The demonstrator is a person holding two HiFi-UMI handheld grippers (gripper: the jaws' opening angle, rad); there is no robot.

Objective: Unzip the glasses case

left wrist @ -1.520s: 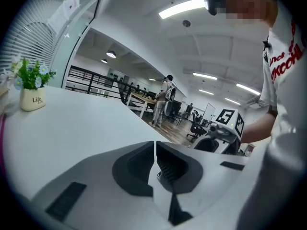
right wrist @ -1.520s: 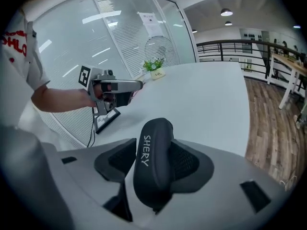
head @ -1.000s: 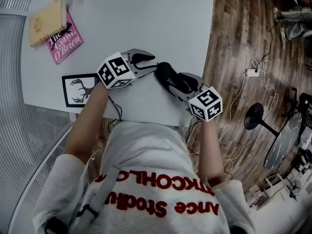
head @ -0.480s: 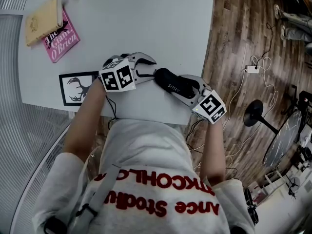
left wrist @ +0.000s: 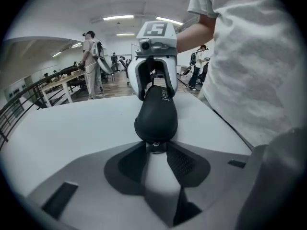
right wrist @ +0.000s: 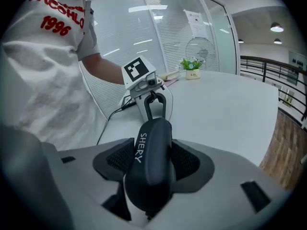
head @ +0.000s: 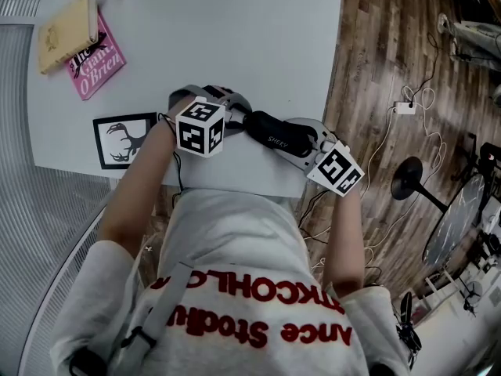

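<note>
A black glasses case printed "SHERY" lies near the front edge of the white table. My right gripper is shut on its right end, and in the right gripper view both pads press the sides of the case. My left gripper is at the case's left end. In the left gripper view the case points straight at me and its small metal zip pull sits between the closing jaws of the left gripper; the pads stand a little apart from it.
A pink book under a tan notebook lies at the table's far left. A framed deer picture sits by my left forearm. A wooden floor with cables is to the right. People stand far off.
My left gripper has rolled about its own line and dropped in against the case's left end, its jaws now around the zip pull. The right gripper and case shifted only slightly.
</note>
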